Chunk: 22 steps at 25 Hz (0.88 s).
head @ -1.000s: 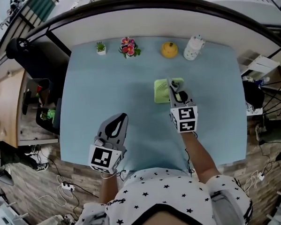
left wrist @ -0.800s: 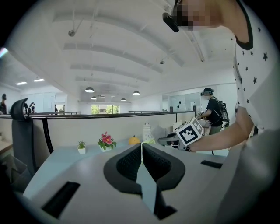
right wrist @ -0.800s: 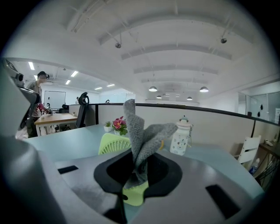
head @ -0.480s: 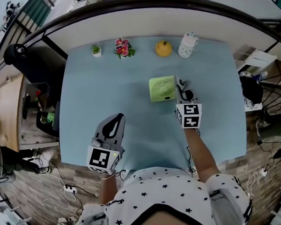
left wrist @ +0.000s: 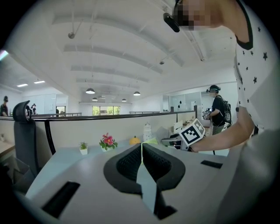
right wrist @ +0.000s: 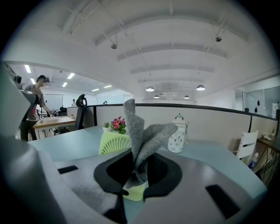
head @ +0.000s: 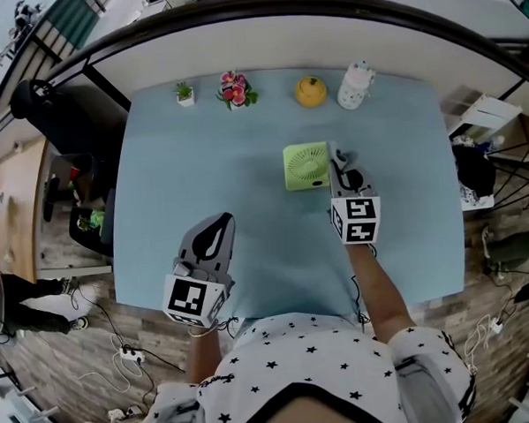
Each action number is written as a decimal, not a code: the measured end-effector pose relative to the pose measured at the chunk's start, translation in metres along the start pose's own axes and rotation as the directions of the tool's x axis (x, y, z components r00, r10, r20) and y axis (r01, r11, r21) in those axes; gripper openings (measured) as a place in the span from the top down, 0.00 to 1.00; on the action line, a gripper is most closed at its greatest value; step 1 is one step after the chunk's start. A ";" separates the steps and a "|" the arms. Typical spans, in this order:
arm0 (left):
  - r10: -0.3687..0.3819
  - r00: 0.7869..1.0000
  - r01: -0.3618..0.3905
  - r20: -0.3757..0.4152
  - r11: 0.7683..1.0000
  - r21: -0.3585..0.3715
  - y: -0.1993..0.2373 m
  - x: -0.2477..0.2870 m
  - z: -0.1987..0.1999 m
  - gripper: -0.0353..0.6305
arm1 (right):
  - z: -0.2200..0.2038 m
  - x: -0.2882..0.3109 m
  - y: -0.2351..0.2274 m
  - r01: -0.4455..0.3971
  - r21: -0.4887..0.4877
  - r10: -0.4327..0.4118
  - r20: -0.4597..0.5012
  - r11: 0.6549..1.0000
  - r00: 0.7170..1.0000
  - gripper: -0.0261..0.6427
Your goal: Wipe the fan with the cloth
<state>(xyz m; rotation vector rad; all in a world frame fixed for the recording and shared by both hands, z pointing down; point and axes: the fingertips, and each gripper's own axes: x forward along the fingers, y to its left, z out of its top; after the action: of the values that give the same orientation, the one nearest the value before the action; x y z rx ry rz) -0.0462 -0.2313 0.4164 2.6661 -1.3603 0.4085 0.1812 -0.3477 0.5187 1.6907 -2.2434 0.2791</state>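
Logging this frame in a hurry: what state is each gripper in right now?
Left gripper: shut, nothing between its jaws.
Right gripper: shut on the grey cloth.

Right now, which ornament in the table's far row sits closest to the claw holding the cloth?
The white spotted lidded jar, rightmost in the row, almost straight ahead of the right claw.

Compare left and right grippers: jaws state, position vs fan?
Left gripper: jaws shut, empty; right gripper: jaws shut on the cloth. Left gripper hangs near the table's near edge, far from the fan; right gripper sits just beside the fan. Both point away from the person.
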 end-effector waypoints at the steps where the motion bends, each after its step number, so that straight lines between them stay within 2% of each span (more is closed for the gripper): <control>1: 0.002 1.000 -0.002 0.000 1.000 -0.001 0.001 0.000 0.000 0.90 | 0.004 -0.001 0.006 -0.013 0.000 0.013 0.013 1.000 1.000 0.89; 7: 0.009 1.000 -0.009 0.004 1.000 -0.008 0.002 -0.004 -0.002 0.90 | 0.022 -0.001 0.055 -0.128 -0.030 0.130 0.060 0.991 0.990 0.89; 12: 0.027 1.000 -0.027 0.000 1.000 -0.015 0.005 -0.012 -0.004 0.90 | 0.014 0.005 0.095 -0.206 -0.064 0.208 0.029 0.976 0.978 0.89; 22: 0.081 0.997 -0.081 -0.018 0.996 -0.029 0.017 -0.028 -0.013 0.90 | -0.022 0.024 0.114 -0.229 -0.088 0.222 -0.075 0.969 0.972 0.89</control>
<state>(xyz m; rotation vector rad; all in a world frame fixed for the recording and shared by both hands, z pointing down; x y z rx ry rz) -0.0775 -0.2167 0.4201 2.5844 -1.4619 0.4145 0.0688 -0.3300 0.5522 1.3598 -2.3621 0.2685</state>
